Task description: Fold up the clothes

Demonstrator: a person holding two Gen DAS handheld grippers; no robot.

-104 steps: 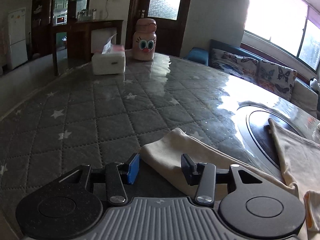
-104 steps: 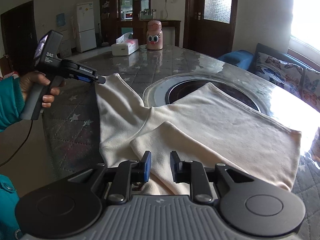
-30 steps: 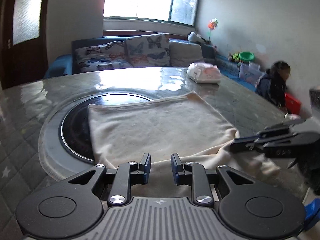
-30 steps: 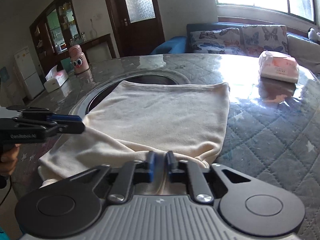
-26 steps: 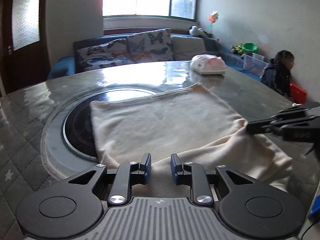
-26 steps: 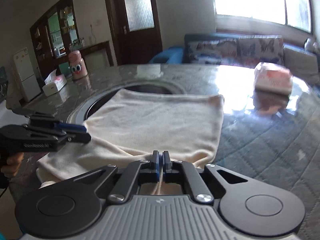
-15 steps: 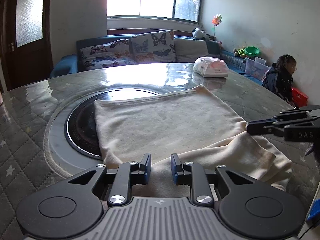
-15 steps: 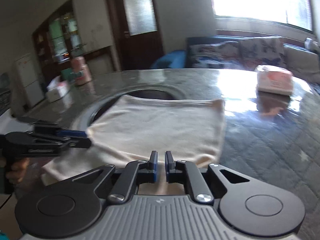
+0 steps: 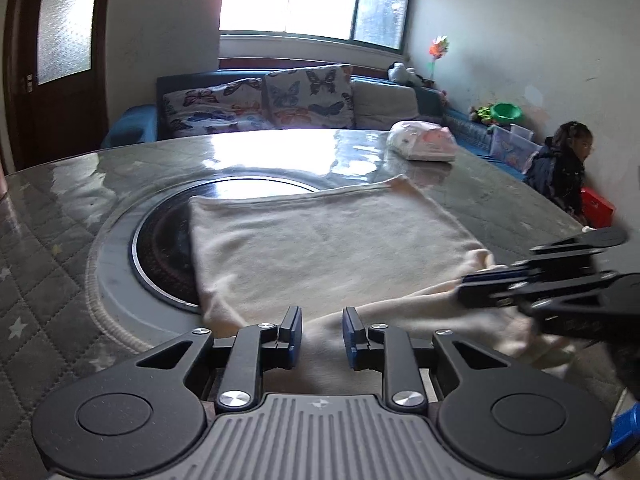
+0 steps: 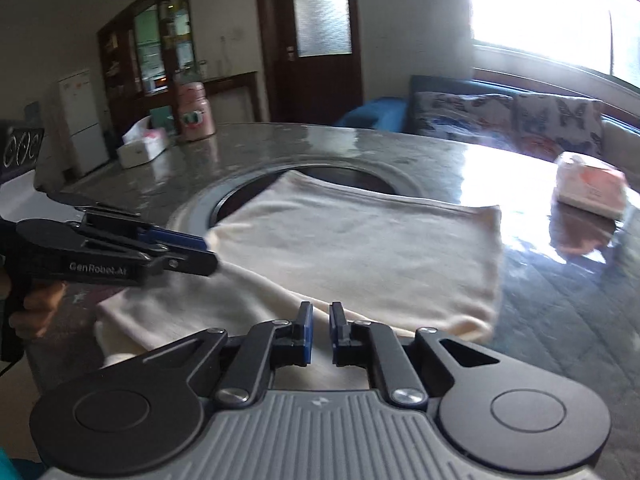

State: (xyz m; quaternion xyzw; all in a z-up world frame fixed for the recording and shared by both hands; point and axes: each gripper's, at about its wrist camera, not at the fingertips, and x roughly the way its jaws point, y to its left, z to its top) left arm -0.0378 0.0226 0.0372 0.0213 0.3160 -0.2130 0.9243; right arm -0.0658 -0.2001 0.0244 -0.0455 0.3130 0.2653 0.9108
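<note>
Living room with a sofa carrying butterfly-print cushions (image 9: 256, 104) under a bright window; a dark wooden door stands at the far wall. The table (image 9: 48, 248) is round, glossy, with a grey quilted star-pattern cover and a dark circular inset (image 9: 160, 236) at its middle.

A cream garment (image 9: 320, 248) lies flat on the table, its far-left part overlapping the inset. Its near edge is bunched into a loose fold running toward both grippers.

The left gripper (image 9: 321, 332) is low over the near edge; its fingers stand a little apart, with cloth below the gap, no pinch evident. The right gripper (image 10: 318, 330) shows its fingers narrowly apart over the same fold, gripping nothing visible.

A pink-and-white soft pack (image 9: 424, 146) sits on the table's far side. A tissue box (image 10: 142, 150) and pink bottle (image 10: 194, 114) stand on the far-left rim in the right wrist view.
</note>
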